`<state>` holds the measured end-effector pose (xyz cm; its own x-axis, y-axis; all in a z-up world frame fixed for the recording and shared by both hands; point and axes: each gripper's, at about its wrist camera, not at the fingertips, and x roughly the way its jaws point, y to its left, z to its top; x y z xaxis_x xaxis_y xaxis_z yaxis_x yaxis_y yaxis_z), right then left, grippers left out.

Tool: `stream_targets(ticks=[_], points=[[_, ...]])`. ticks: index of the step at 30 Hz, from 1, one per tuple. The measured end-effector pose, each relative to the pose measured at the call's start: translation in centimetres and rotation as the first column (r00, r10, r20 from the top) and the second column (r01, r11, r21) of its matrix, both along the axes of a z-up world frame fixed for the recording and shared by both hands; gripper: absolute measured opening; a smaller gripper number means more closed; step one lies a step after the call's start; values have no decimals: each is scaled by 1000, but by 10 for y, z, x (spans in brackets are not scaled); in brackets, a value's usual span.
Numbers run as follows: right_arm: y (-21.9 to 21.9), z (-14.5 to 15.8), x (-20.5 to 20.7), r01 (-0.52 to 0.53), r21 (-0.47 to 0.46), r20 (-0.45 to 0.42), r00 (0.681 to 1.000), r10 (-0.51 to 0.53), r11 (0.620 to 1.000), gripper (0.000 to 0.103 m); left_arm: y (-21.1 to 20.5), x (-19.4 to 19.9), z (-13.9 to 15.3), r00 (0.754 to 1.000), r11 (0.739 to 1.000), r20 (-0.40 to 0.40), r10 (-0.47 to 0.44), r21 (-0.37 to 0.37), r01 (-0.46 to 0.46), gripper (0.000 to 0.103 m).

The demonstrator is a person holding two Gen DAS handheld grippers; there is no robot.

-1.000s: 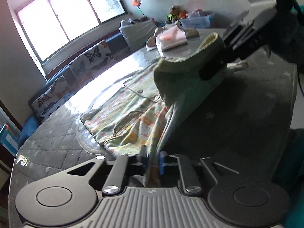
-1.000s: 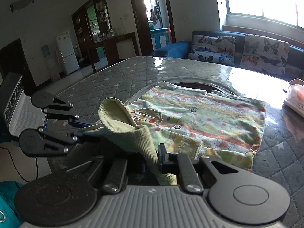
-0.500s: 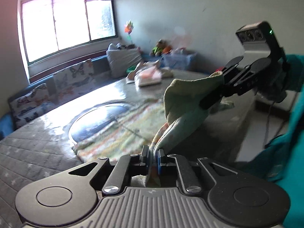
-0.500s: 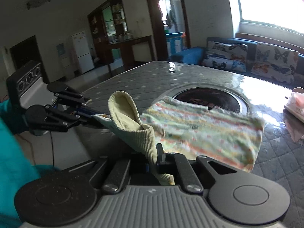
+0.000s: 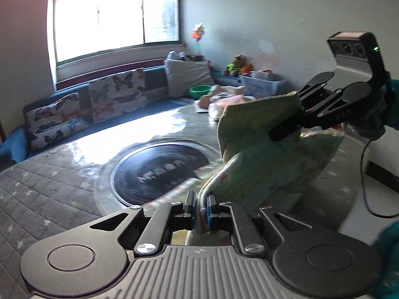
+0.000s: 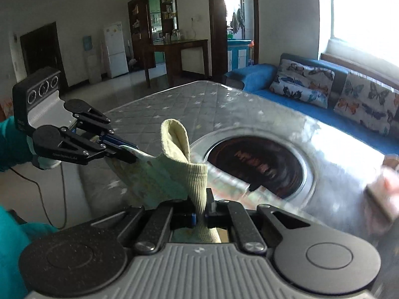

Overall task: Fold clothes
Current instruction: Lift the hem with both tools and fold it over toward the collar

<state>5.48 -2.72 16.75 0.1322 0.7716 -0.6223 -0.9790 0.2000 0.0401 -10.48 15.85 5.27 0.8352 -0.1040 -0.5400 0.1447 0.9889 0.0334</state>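
The pale green, patterned child's garment with a ribbed yellowish cuff (image 5: 259, 154) hangs in the air between the two grippers, lifted clear of the grey quilted tabletop with small white stars (image 5: 49, 182). In the left wrist view, the left gripper (image 5: 200, 206) sits at 6 o'clock with its jaws pressed together, pinching a fold of the garment's printed cloth. From there the fabric rises toward 2 o'clock, where the right gripper (image 5: 286, 130) clamps the ribbed edge, held by a hand in a teal sleeve (image 5: 392, 104).

In the right wrist view, the right gripper (image 6: 201, 211) at 6 o'clock has its jaws shut on the ribbed cuff (image 6: 184, 159), which stands up in a loop above them. The cloth stretches toward 9 o'clock to the left gripper (image 6: 124, 153), whose jaws are closed on the other edge.

Under the garment, a dark round glass inset ringed in metal (image 6: 259, 167) lies in the middle of the tabletop. At 3 o'clock in that view a pinkish folded cloth (image 6: 384, 186) is blurred at the tabletop's edge. Butterfly-print cushions (image 6: 301, 82) line a blue sofa (image 6: 251, 79) beyond the tabletop.
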Motion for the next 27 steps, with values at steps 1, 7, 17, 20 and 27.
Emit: stream_targets(ticks=[1, 7, 17, 20, 27], points=[[6, 0, 4, -3, -2, 6, 1000, 3, 1000, 5, 6, 9, -2, 1000, 1000, -6, 13, -2, -13, 9], [57, -15, 43, 21, -45, 37, 999, -20, 999, 5, 34, 59, -24, 995, 997, -69, 78, -2, -79, 9], [94, -94, 75, 237, -49, -10, 971, -238, 970, 16, 64, 107, -72, 959, 976, -200, 200, -43, -212, 19], [80, -94, 76, 297, -14, -18, 955, -298, 955, 22, 62, 105, -72, 956, 973, -198, 217, -31, -227, 24], [33, -92, 71, 350, -2, -63, 935, -349, 937, 21, 71, 114, -72, 942, 958, -201, 271, -40, -284, 41]])
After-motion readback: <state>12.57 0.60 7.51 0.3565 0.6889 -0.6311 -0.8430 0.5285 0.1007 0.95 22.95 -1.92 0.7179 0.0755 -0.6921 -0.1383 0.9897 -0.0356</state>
